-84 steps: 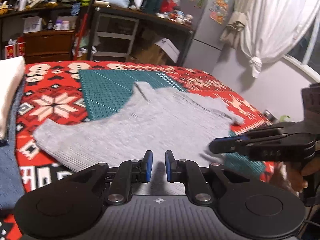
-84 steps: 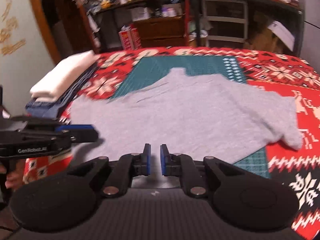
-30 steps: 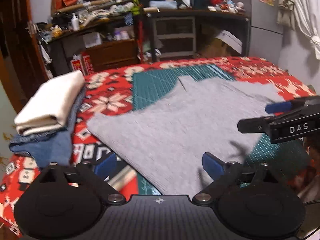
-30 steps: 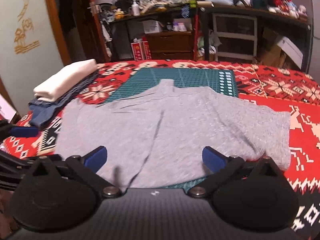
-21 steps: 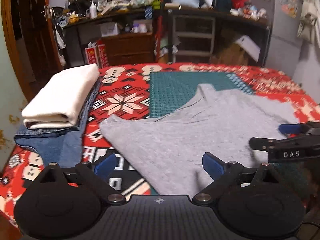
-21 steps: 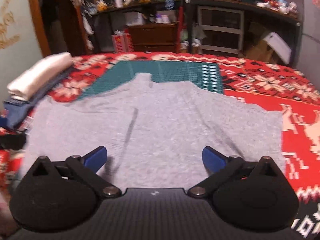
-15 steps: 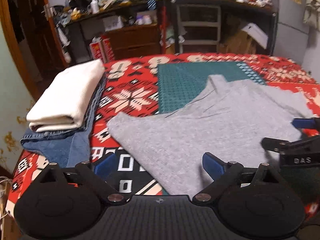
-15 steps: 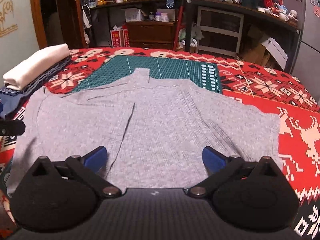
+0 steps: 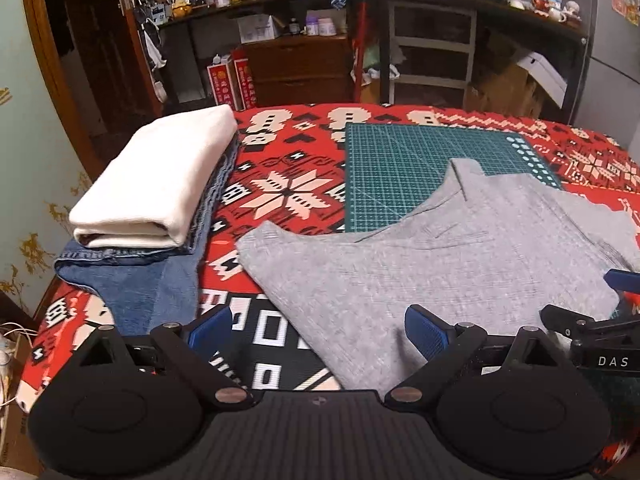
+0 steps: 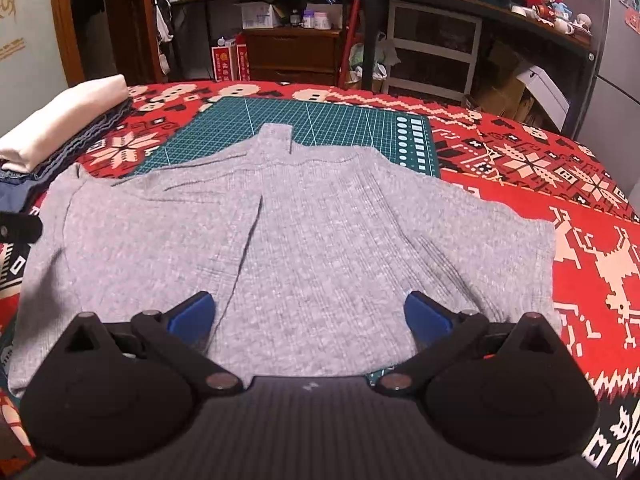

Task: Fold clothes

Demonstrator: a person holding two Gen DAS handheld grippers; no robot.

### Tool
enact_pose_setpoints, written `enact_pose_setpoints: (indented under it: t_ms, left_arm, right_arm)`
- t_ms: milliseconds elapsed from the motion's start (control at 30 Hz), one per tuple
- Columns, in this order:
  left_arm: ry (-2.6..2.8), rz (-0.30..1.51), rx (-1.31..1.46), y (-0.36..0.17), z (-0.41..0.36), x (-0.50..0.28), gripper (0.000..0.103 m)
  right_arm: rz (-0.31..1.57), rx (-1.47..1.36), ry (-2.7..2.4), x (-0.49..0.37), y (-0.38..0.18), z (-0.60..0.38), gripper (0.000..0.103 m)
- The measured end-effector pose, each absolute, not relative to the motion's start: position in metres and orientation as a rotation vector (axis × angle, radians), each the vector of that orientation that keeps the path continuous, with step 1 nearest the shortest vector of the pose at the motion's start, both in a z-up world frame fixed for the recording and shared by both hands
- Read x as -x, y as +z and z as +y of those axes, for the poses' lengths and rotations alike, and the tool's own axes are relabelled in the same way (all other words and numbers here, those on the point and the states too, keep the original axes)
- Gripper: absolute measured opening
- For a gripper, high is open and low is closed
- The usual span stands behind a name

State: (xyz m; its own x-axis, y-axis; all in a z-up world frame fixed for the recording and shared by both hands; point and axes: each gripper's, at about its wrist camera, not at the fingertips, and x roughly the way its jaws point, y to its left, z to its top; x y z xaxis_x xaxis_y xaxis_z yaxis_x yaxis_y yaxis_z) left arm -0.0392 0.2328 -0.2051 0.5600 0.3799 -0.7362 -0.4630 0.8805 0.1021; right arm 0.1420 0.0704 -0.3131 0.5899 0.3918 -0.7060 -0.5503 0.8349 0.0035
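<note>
A grey knit top [image 10: 304, 236] lies spread flat on the table, collar pointing away, partly over a green cutting mat [image 10: 312, 120]. In the left wrist view the same grey top [image 9: 440, 264] stretches to the right. My left gripper [image 9: 318, 330] hangs open above the top's near left corner and the patterned cloth, holding nothing. My right gripper [image 10: 310, 314] stands open over the top's near hem with nothing between its fingers. The right gripper [image 9: 600, 344] also shows at the right edge of the left wrist view.
A red patterned cloth [image 9: 288, 188] covers the table. At the left a folded cream garment [image 9: 160, 184] rests on folded blue jeans [image 9: 136, 284]. Cluttered shelves and drawers [image 9: 300, 64] stand beyond the far edge. A door [image 9: 100, 40] is at the far left.
Both grippers went from shut to open, letting go of the grey top, and pulled back toward the near edge. The top now lies flat and spread out.
</note>
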Motion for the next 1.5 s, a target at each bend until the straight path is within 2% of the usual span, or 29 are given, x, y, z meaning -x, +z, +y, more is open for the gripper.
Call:
enact_pose_setpoints:
  t_ms: [233, 400, 500, 567, 633, 767, 900, 1233, 1500]
  left_arm:
    - [0.489, 0.916, 0.243, -0.201, 0.259, 0.036, 0.093]
    - [0.47, 0.913, 0.384, -0.192, 0.285, 0.035, 0.085]
    - [0.467, 0.91, 0.476, -0.188, 0.302, 0.031, 0.064]
    - [0.476, 0.921, 0.533, -0.188, 0.313, 0.027, 0.04]
    - [0.452, 0.934, 0.6, -0.19, 0.323, 0.022, 0.024]
    - [0.459, 0.927, 0.639, -0.194, 0.333, 0.014, 0.005]
    - [0.444, 0.938, 0.703, -0.206, 0.339, 0.008, 0.003]
    - [0.481, 0.97, 0.658, -0.227, 0.335, 0.003, 0.002]
    - [0.428, 0.939, 0.688, -0.204, 0.326, 0.015, 0.001]
  right_arm:
    - [0.764, 0.235, 0.563, -0.144, -0.314, 0.071, 0.103]
    - [0.762, 0.23, 0.558, -0.144, -0.314, 0.071, 0.103]
    - [0.773, 0.219, 0.565, -0.147, -0.312, 0.07, 0.103]
    - [0.783, 0.205, 0.572, -0.148, -0.309, 0.067, 0.103]
    - [0.78, 0.183, 0.575, -0.147, -0.304, 0.065, 0.102]
    - [0.714, 0.134, 0.575, -0.144, -0.289, 0.059, 0.101]
    - [0.693, 0.102, 0.568, -0.146, -0.282, 0.056, 0.093]
    - [0.731, 0.08, 0.559, -0.152, -0.289, 0.048, 0.093]
    - [0.729, 0.076, 0.545, -0.155, -0.286, 0.054, 0.093]
